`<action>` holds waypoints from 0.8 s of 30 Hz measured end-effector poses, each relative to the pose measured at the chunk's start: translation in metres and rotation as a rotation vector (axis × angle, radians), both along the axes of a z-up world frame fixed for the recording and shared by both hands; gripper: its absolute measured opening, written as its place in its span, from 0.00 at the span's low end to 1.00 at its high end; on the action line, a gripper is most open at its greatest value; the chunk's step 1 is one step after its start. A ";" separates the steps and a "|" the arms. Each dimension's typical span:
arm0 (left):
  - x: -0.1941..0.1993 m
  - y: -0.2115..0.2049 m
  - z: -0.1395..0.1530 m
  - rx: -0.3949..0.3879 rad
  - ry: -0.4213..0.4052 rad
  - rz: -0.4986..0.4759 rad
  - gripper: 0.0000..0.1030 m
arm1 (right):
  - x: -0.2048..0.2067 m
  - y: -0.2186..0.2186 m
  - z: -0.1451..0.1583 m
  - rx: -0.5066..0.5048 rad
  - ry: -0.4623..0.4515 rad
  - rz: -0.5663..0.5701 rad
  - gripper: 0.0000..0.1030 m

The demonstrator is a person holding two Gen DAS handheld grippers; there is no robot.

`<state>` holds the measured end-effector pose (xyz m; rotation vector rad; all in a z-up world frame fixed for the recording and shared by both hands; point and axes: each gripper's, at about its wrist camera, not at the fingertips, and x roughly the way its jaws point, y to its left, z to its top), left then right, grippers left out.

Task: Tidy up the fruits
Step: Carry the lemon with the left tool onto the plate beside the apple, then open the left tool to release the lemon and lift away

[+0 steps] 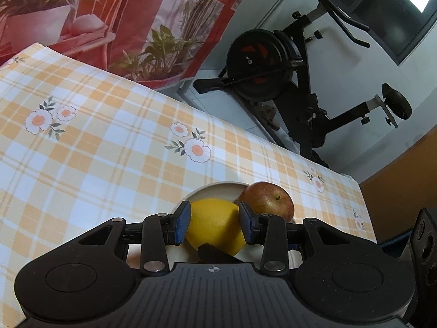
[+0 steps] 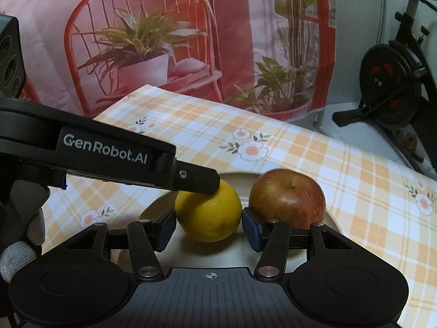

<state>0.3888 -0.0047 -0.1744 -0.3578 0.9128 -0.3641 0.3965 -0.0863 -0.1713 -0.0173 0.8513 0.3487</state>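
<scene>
A yellow citrus fruit (image 1: 215, 222) and a red apple (image 1: 269, 201) are sitting side by side on a pale round plate (image 1: 215, 188), which is resting on a bench (image 1: 109, 147) covered with an orange-and-white checked cloth printed with daisies. The left gripper (image 1: 214, 225) is pinching the citrus fruit: its two blue pads (image 1: 182, 225) are pressing on opposite flanks of the fruit, with the apple lying just behind the pad on the right of that view. In the right wrist view the left gripper's black finger (image 2: 196, 181) is reaching in from the left and lying against the top of the citrus fruit (image 2: 209, 213). The right gripper (image 2: 209, 229) is straddling the same fruit from the near side, its jaws partly spread, one blue pad (image 2: 165, 231) just beside the fruit's left flank and the other sitting in the gap between the fruit and the apple (image 2: 288, 198); whether these pads are actually pressing on the fruit cannot be told. A gloved hand (image 2: 20, 240) is showing at the left edge of that view. Beyond the bench a red printed curtain (image 2: 164, 41) with potted plants is hanging, and a black exercise bike (image 1: 286, 76) is standing by the white wall.
</scene>
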 end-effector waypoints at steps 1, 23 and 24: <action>0.000 0.002 0.001 0.001 -0.001 0.005 0.39 | 0.001 0.001 0.000 -0.004 -0.005 -0.001 0.48; -0.055 0.036 0.053 0.109 -0.129 0.097 0.39 | -0.051 -0.008 0.051 -0.016 -0.116 -0.006 0.48; -0.061 0.037 0.056 0.119 -0.139 0.095 0.39 | -0.058 -0.010 0.054 -0.012 -0.124 -0.010 0.48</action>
